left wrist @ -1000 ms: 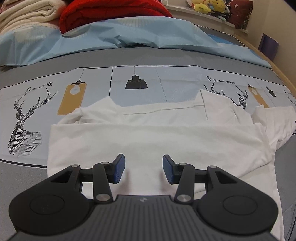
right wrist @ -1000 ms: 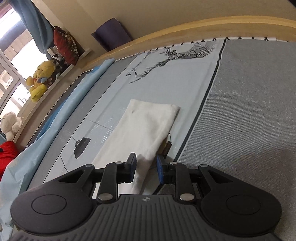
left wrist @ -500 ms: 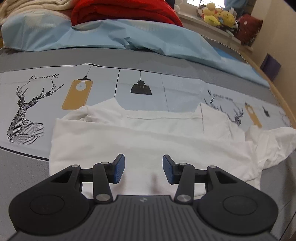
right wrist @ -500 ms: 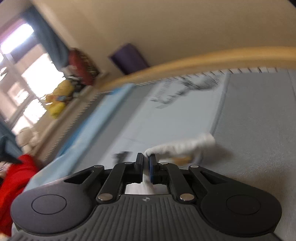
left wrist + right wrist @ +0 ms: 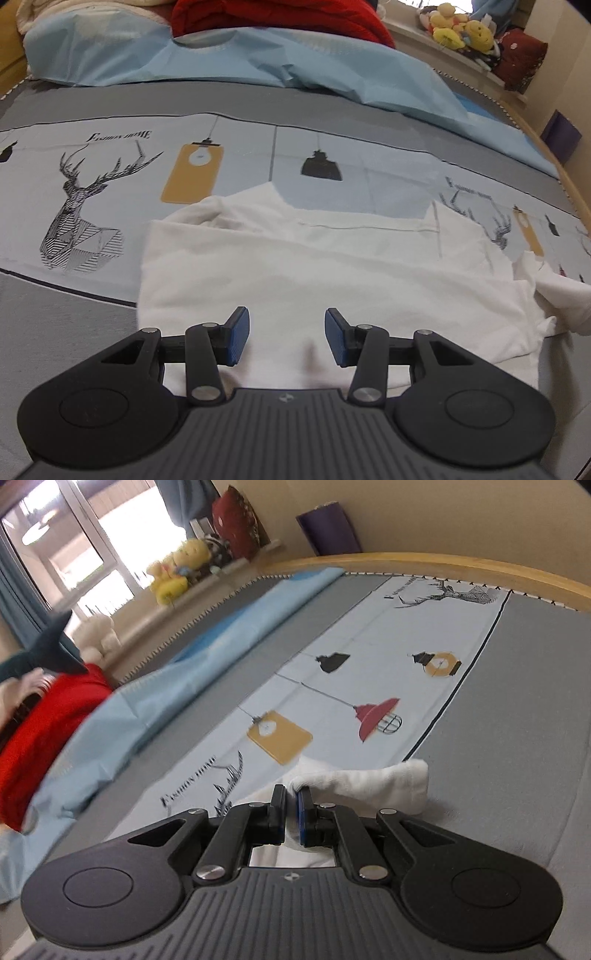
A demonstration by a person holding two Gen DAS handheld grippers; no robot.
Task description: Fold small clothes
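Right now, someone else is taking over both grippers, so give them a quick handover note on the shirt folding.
Left gripper: open, holding nothing, poised over the near edge of the white T-shirt.
Right gripper: shut on the shirt's sleeve end, lifted and bunched above the bedspread.
Where things are: the shirt lies across the printed bedspread; its body looks folded once lengthwise, with the far layer showing beyond the fold.
Done: first fold, and the right sleeve end is gripped.
Left: probably carry the gripped end over the body, let go, then fold the other end in and smooth it.
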